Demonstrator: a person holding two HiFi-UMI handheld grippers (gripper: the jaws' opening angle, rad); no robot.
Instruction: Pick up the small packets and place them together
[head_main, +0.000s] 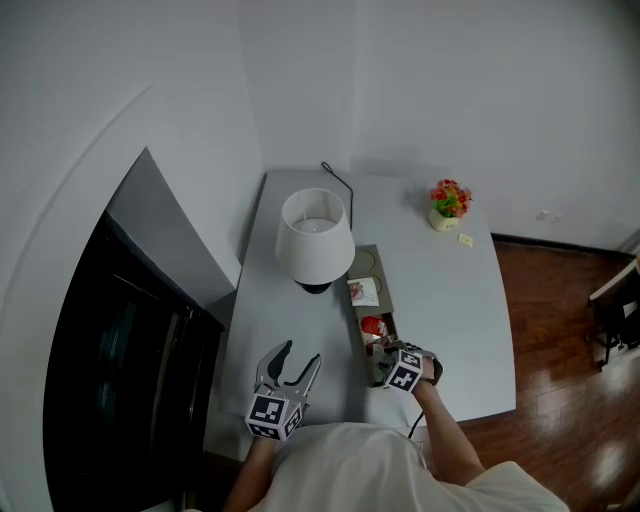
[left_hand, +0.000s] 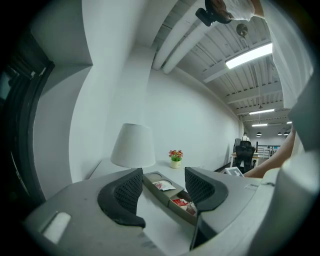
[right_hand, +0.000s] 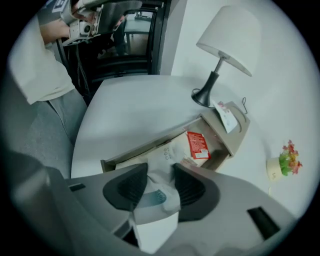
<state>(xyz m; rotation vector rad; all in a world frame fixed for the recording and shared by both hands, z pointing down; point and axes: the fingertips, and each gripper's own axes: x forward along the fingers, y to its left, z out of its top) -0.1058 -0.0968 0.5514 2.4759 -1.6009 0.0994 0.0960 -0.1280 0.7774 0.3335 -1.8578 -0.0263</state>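
A grey partitioned tray (head_main: 388, 300) lies on the white table beside the lamp. My right gripper (right_hand: 160, 182) hovers over the tray's near compartment, shut on a white packet (right_hand: 159, 195) that bulges between its pads. Just beyond it a red packet (right_hand: 198, 145) lies in the same compartment. A white-and-red packet (head_main: 362, 291) rests in the middle compartment. My left gripper (head_main: 300, 353) is low over the table to the tray's left, jaws apart with nothing between them. In the left gripper view the tray (left_hand: 156, 193) and its packets show through the gap.
A white-shaded lamp (head_main: 315, 235) stands at the tray's far left, its cord running to the wall. A small flower pot (head_main: 449, 203) and a paper tag (head_main: 465, 240) sit at the far right. A dark cabinet (head_main: 120, 340) borders the table's left; wooden floor lies right.
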